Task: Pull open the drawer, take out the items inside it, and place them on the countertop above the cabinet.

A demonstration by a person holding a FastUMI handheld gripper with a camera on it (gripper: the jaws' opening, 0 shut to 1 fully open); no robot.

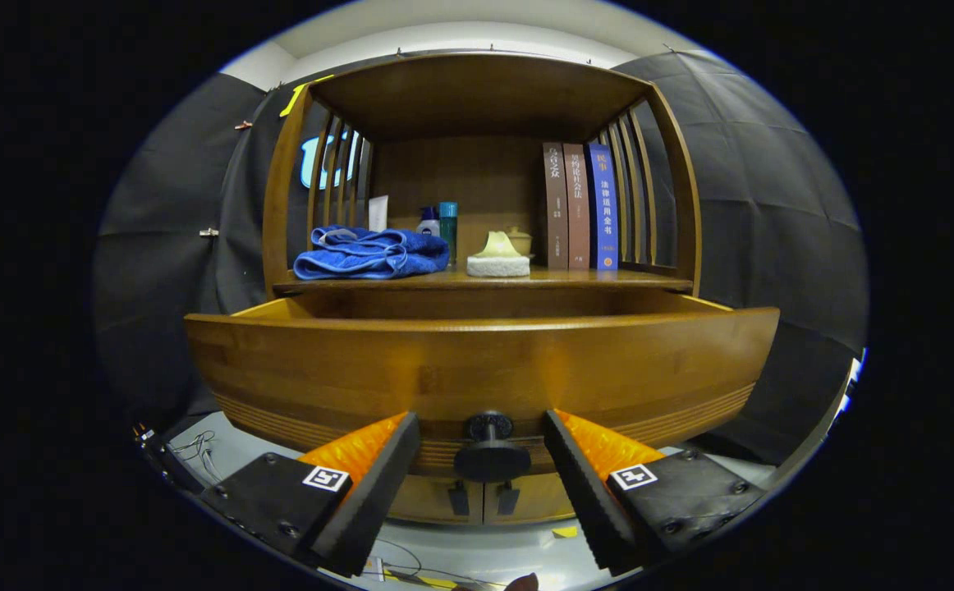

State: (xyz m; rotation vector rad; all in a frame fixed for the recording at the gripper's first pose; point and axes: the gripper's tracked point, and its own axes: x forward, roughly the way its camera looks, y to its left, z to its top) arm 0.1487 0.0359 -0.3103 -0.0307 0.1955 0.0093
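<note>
The wooden drawer point(477, 361) stands pulled out from the cabinet toward me, its front panel wide across the view. Its dark round knob point(490, 450) sits between my gripper's point(482, 431) two fingers, which are spread apart and not touching it. The drawer's inside is hidden behind the front panel. On the countertop point(592, 279) above lie a folded blue towel point(370, 253) and a white sponge with a yellow top point(498, 258).
At the back of the shelf stand small bottles point(441, 222), a white tube point(378, 213) and three upright books point(580, 207) on the right. Slatted wooden sides point(280, 189) close the shelf. Two lower cabinet door handles point(483, 497) sit below the drawer. Cables point(194, 447) lie on the floor.
</note>
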